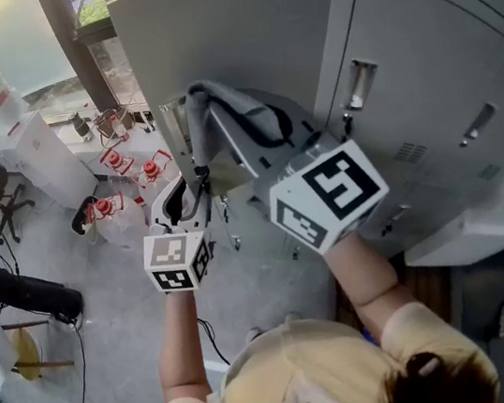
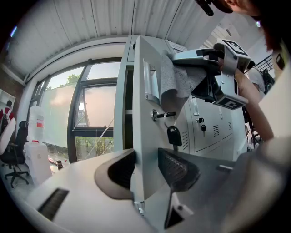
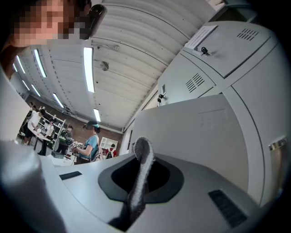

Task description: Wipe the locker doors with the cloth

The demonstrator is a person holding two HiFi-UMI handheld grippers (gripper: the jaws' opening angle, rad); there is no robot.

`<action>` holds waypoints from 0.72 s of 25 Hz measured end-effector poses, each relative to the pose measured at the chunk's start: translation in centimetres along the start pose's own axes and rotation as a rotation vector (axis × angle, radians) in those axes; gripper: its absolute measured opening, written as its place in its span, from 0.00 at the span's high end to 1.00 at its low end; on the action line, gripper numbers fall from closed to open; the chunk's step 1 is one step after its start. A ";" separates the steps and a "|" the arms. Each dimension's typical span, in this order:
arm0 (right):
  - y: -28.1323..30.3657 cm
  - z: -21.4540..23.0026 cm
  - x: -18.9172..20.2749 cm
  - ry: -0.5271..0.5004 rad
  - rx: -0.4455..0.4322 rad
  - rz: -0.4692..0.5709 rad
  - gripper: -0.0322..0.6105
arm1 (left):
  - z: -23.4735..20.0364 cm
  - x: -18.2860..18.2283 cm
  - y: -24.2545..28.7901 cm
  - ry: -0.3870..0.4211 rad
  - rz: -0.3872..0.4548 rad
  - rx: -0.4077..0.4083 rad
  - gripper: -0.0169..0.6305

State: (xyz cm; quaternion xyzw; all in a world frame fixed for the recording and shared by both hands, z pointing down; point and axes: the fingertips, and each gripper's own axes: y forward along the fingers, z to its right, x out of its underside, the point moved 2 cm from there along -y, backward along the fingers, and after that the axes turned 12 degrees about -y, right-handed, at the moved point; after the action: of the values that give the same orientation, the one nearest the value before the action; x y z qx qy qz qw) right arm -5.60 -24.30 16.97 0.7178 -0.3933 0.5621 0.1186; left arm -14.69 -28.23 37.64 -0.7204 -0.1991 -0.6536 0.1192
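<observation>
Wiping an open locker door: one pair of tongs steadies it, the other presses the cloth.

My left tongs (image 2: 146, 169) are clenched on the free edge of the open locker door (image 1: 225, 29), just below its hanging key (image 2: 174, 135). My right tongs (image 3: 140, 175) are clenched on a fold of the grey cloth (image 3: 142, 152), which lies against the door by its handle (image 2: 150, 82), above the key. To wipe well, I judge the left grip must be firm so the door cannot swing, with the cloth pressed flat in overlapping strokes — easing round handle and key to avoid snagging. Toward the hinge edge the door's face is open; the neighbouring lockers (image 1: 440, 71) crowd my right elbow.
</observation>
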 end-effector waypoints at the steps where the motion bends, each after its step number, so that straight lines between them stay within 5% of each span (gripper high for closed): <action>1: 0.4 -0.5 0.1 -0.011 -0.007 0.001 0.93 | 0.0 0.0 0.0 0.000 0.002 -0.003 0.73; 7: 1.8 -1.6 1.3 -0.108 0.009 -0.012 0.93 | 0.2 -0.1 -0.1 0.000 0.004 -0.013 0.73; 18: 0.6 2.2 2.6 -0.105 0.110 -0.042 0.93 | 0.0 0.0 -0.1 -0.003 0.015 -0.024 0.73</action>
State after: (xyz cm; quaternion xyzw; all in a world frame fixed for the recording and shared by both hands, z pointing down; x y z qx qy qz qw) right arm -4.24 -27.18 18.43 0.7599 -0.3523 0.5418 0.0701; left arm -14.70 -28.09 37.66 -0.7242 -0.1862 -0.6539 0.1153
